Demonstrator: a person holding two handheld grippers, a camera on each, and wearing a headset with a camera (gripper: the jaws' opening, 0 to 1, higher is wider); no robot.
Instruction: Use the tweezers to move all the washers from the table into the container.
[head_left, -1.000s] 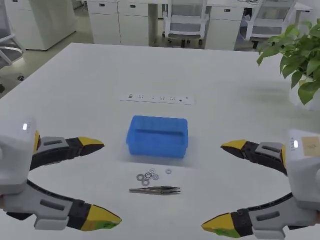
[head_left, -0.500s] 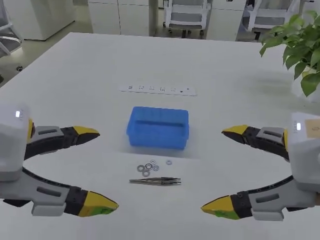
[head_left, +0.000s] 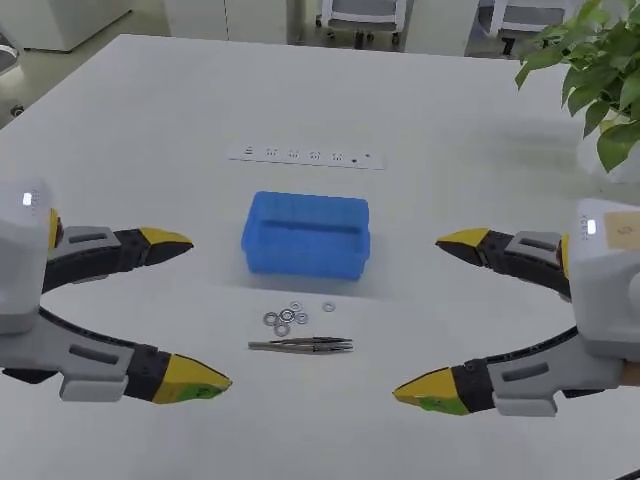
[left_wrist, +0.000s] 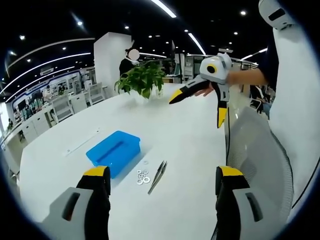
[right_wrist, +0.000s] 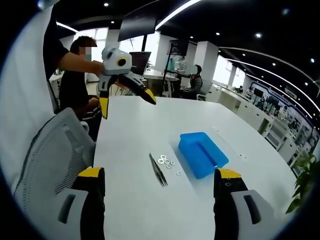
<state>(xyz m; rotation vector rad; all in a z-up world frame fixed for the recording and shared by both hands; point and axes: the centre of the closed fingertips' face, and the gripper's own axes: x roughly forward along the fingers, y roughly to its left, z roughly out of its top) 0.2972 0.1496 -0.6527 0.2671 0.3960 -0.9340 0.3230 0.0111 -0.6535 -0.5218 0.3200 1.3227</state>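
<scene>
Several small steel washers (head_left: 288, 317) lie in a loose cluster on the white table, one more washer (head_left: 329, 307) a little to their right. Thin metal tweezers (head_left: 300, 345) lie flat just in front of them. A blue plastic container (head_left: 306, 236) stands behind the washers. My left gripper (head_left: 188, 310) is open at the left of the table, well apart from the tweezers. My right gripper (head_left: 432, 318) is open at the right, equally far from them. The left gripper view shows washers (left_wrist: 143, 176), tweezers (left_wrist: 157, 176) and container (left_wrist: 114, 151); the right gripper view shows tweezers (right_wrist: 158, 176) and container (right_wrist: 202, 154).
A white power strip (head_left: 305, 156) lies behind the container. A green potted plant (head_left: 598, 75) stands at the table's far right corner. Office chairs and white cabinets stand beyond the far edge. A grey mesh chair (right_wrist: 47, 160) is at the near edge.
The head camera has tilted, so the table's far edge sits higher in the picture. Both grippers stay open and hover about where they were; washers, tweezers and container have not moved.
</scene>
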